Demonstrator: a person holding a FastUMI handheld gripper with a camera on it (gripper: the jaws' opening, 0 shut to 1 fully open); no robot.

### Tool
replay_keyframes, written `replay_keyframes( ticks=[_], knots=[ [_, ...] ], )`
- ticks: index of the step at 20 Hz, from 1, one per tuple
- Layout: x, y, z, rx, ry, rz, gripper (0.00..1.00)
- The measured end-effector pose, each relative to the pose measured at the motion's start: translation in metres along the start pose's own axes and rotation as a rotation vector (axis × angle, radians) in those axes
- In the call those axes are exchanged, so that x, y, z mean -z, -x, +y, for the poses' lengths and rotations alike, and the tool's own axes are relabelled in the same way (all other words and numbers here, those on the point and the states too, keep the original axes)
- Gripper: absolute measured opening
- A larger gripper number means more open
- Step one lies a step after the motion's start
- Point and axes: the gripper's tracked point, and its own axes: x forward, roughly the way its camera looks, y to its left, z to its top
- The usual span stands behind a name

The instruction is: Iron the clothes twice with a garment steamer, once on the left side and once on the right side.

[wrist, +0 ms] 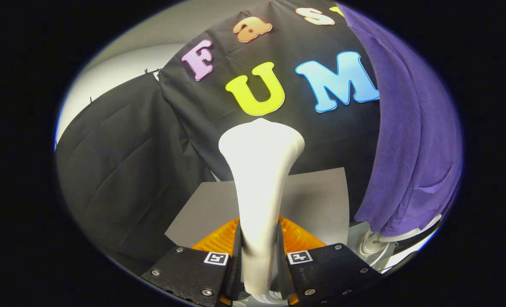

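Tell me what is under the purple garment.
Below the purple garment a white base with a cord shows partly; the cloth covers the rest. The gripper is shut on the steamer.

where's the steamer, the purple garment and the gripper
steamer [259, 179]: gripper view, mid handle, clamped between both fingers
purple garment [406, 140]: gripper view, middle of hanging cloth
gripper [259, 260]: gripper view, midway between fingertips

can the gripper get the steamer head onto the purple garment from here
Probably yes. The gripper is shut on the white steamer, and the purple garment hangs beyond and to the side with nothing between them.
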Motion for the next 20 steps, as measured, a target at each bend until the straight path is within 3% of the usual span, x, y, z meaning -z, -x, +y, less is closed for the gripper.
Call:
replay_keyframes(
  ticks=[20],
  knots=[
    [0.143, 0.192, -0.008, 0.095, 0.049, -0.125, 0.36]
  ],
)
